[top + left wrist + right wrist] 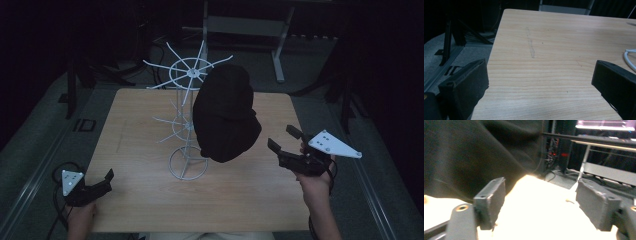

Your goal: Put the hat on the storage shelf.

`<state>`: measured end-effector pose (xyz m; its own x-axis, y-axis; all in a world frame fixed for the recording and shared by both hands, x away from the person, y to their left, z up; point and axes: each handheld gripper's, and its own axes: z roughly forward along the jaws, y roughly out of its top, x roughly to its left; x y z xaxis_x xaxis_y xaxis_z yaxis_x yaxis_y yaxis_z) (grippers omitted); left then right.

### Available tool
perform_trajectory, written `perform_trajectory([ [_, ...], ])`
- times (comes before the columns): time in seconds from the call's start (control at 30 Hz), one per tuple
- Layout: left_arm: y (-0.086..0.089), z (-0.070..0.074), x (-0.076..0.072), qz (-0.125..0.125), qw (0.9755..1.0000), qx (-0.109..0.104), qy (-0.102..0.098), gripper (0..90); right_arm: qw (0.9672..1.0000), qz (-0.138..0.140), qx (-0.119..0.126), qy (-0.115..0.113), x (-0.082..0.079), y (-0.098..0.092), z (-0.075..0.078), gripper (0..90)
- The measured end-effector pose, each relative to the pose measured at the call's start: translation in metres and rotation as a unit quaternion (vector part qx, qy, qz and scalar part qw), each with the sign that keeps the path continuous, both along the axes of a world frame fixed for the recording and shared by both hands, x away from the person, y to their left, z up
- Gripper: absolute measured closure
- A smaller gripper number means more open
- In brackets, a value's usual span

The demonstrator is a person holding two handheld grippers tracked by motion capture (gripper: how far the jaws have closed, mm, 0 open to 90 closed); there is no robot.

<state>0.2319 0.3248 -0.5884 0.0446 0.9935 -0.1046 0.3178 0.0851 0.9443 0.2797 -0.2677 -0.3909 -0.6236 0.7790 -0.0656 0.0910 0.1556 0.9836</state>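
A black knit hat (226,114) hangs on a white wire rack (187,100). The surface (145,200) is pale wood with fine grain lines. Both tongs (107,176) (285,139) are black, each topped by a light grey plate.

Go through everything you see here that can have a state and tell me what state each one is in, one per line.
Black hat: hanging on the white wire rack, touched by neither gripper.
White wire rack: upright on the table, other arms bare.
Left gripper: jaws open, nothing between them, low over the table's near left corner.
Right gripper: jaws open, nothing between them, just right of the hat.
Table: bearing the rack.
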Motion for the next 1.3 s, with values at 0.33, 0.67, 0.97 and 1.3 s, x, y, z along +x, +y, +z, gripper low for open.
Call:
perform_trajectory([
  [0.33,0.000,0.000,0.000,-0.001,1.0000,0.000,0.001,1.4,0.9986,-0.045,-0.011,0.027,0.017,-0.026,-0.053,14.4],
  [0.67,0.001,0.000,0.000,-0.001,1.0000,0.000,0.001,1.4,0.9960,-0.064,-0.034,0.052,0.034,-0.043,-0.113,14.0],
  [0.97,0.001,0.000,0.000,-0.001,1.0000,-0.001,0.001,1.5,0.9920,-0.100,-0.021,0.075,0.041,-0.074,-0.147,14.3],
  [1.3,0.001,0.000,0.000,-0.001,1.0000,-0.001,0.001,1.4,0.9841,-0.150,-0.035,0.089,0.033,-0.105,-0.169,14.4],
])
